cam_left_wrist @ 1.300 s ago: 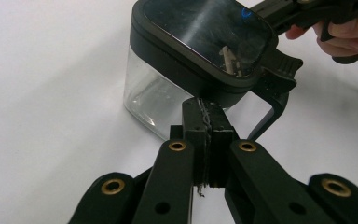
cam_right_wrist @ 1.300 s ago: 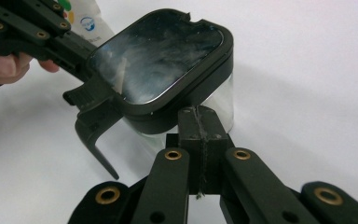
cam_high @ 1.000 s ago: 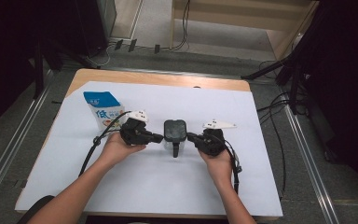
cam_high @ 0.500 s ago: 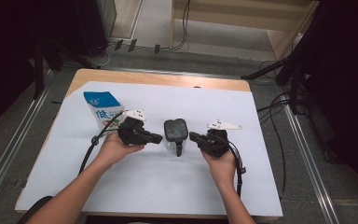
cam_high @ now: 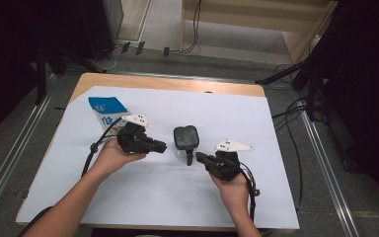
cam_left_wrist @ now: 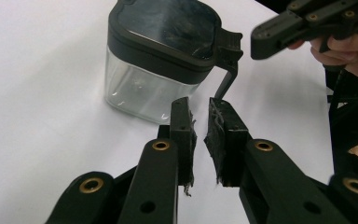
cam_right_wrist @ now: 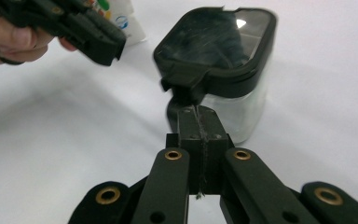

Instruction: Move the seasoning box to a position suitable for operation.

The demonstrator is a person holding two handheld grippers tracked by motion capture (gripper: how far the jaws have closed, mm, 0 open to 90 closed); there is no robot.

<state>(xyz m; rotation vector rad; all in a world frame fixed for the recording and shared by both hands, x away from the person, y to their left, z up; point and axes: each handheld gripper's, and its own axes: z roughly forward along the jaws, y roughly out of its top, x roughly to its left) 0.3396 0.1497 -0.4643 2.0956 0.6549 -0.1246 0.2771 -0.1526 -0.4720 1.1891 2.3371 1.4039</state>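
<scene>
A clear square jug (cam_high: 185, 137) with a black lid and a thin black handle stands at the middle of the white sheet. My left gripper (cam_high: 162, 146) lies just left of it, its jaws a narrow gap apart with nothing between them. In the left gripper view the jug (cam_left_wrist: 158, 60) sits just past my left gripper (cam_left_wrist: 199, 105). My right gripper (cam_high: 199, 157) is at the jug's front right, shut on nothing. In the right gripper view its tips (cam_right_wrist: 198, 112) stand just short of the handle under the jug (cam_right_wrist: 219, 42).
A blue and white milk carton (cam_high: 103, 112) stands at the left, behind my left hand. The white sheet (cam_high: 153, 197) covers most of the wooden table (cam_high: 177, 84). Cables trail from both grippers towards the front edge.
My right gripper has drawn back from the jug towards the table's front edge. The left gripper has barely shifted. The jug has stayed in place.
</scene>
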